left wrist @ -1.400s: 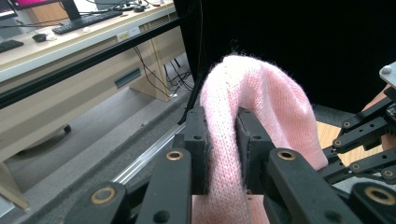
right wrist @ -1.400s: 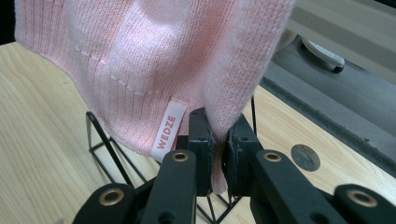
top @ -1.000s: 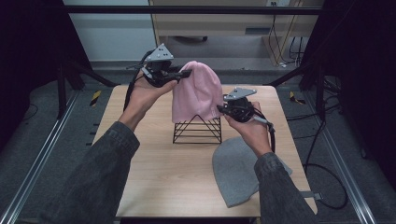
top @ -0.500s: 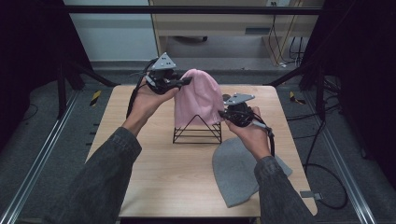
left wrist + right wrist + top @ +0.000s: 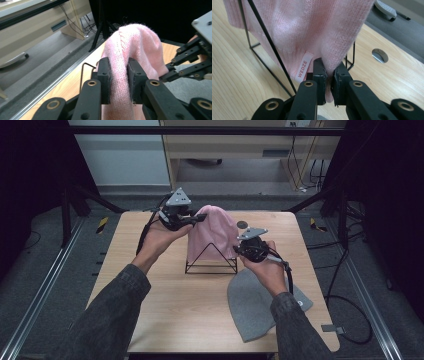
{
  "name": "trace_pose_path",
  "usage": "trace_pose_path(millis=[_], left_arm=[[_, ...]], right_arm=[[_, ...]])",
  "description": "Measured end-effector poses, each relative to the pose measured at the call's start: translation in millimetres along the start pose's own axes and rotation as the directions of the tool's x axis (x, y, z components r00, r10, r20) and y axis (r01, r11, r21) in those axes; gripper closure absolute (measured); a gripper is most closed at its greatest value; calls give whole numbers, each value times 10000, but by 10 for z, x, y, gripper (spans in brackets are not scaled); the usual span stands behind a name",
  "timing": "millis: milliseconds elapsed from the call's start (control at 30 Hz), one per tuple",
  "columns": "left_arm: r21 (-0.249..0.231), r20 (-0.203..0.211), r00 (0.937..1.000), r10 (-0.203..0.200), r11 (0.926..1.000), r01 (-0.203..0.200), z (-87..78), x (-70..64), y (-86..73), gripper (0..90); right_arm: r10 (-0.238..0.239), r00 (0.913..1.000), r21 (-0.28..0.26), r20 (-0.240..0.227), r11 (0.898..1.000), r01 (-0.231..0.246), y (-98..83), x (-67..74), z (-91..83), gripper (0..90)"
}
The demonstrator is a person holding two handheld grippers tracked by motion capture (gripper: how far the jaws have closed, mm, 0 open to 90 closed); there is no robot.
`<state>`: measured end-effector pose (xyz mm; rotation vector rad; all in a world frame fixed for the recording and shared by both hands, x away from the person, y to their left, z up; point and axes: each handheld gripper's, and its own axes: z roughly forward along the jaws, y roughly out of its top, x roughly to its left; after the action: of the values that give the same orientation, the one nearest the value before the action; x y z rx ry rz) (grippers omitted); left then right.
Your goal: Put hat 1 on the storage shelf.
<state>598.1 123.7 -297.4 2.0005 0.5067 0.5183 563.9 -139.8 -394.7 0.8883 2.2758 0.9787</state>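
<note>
A pink knit beanie (image 5: 214,231) hangs over a black wire triangular stand (image 5: 211,258) at the table's middle. My left gripper (image 5: 199,219) is shut on the beanie's upper left side; in the left gripper view the pink knit (image 5: 119,82) is pinched between the jaws (image 5: 119,83). My right gripper (image 5: 239,249) is shut on the beanie's lower right hem; in the right gripper view the hem (image 5: 329,62), with a "WEDZE" label (image 5: 302,67), sits between the pads. A grey beanie (image 5: 260,304) lies flat on the table at the front right.
The wooden table (image 5: 165,305) has a round cable hole (image 5: 242,224) behind the stand. Black frame legs (image 5: 70,202) stand at both back corners. Cables (image 5: 345,305) trail off the right edge. A cabinet (image 5: 235,145) stands beyond the table.
Both grippers have stayed on the pink beanie; the left one has lifted slightly and shifted right, and the beanie sits a little higher over the stand.
</note>
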Motion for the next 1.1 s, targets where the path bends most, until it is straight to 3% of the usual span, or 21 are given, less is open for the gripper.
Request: trace_pose_path(millis=[133, 300, 500, 700, 1100], left_arm=[[292, -36, 9999, 158, 9995, -157, 11, -58, -39, 746], [299, 158, 9997, -207, 9993, 202, 31, -95, -76, 755], [291, 294, 9991, -290, 9992, 281, 72, -166, -105, 762], [439, 397, 9988, -271, 9987, 254, 106, -222, -169, 761], [594, 442, 9984, -352, 9977, 326, 77, -250, -303, 764]], right_arm=[[86, 9999, 165, -120, 9998, -84, -60, 15, 43, 824], [126, 9997, 295, -223, 9995, -120, -97, 33, 73, 806], [476, 9985, 349, -257, 9983, -467, -165, 17, 22, 670], [484, 9987, 345, 141, 9982, -489, -247, -20, -98, 548], [919, 9934, 507, 689, 9941, -955, -438, -222, -320, 508]])
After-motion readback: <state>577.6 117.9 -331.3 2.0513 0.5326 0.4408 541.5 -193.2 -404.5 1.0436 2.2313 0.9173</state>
